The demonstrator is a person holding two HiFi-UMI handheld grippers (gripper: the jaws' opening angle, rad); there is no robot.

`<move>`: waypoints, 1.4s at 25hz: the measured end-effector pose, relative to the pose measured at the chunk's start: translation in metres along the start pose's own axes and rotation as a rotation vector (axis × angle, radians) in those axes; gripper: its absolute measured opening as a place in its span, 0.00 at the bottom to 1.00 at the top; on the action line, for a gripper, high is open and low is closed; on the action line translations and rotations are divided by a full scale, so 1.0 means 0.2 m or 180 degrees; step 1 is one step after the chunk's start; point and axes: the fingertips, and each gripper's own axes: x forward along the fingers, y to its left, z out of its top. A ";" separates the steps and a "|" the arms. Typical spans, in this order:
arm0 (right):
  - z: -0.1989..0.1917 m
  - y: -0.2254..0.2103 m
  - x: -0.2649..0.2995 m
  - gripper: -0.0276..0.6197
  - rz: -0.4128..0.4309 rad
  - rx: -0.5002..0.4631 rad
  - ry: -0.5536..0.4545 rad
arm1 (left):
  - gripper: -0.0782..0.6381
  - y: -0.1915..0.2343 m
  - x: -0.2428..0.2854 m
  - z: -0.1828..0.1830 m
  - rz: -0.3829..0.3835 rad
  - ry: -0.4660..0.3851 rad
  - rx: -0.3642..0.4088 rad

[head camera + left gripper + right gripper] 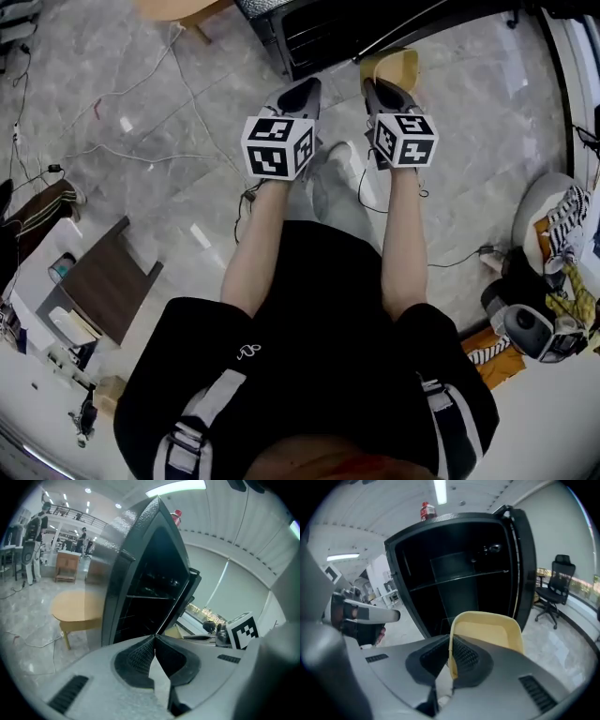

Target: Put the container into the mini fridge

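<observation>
Presently, right tongs (451, 644) are clamped on the near rim of the yellow container (490, 631), held in the air before the mini fridge (440, 555). Left tongs (154, 639) are pressed together, holding nothing. Fridge lies at twelve o'clock, its door (520, 564) open at three o'clock. Step judged in hand: carrying in. Next move calls for a level advance onto the shelf (459, 581), then release.

the container (497, 632) looks smooth matt plastic, the mini fridge (454, 571) glossy.

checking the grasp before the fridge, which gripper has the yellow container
The right gripper: its jaws clamp the rim of the yellow container. The left gripper is shut on nothing.
</observation>
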 end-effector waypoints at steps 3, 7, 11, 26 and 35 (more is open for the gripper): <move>-0.01 0.04 0.15 0.07 0.0190 -0.0500 0.0219 | 0.12 0.08 -0.04 -0.01 0.0140 -0.0022 -0.0081; -0.05 0.09 0.30 0.07 0.0450 -0.1209 0.0506 | 0.12 0.14 -0.13 -0.03 0.0291 -0.0060 -0.0132; -0.14 0.08 0.46 0.07 0.0651 -0.1866 0.0856 | 0.12 0.21 -0.16 -0.06 0.0424 -0.0053 -0.0216; -0.36 -0.06 0.90 0.07 0.0586 -0.3582 0.1597 | 0.12 0.32 -0.32 -0.22 0.0822 -0.0011 -0.0415; -0.26 -0.05 0.90 0.16 0.0228 -0.3356 0.1236 | 0.12 0.30 -0.35 -0.22 0.0851 -0.0034 -0.0350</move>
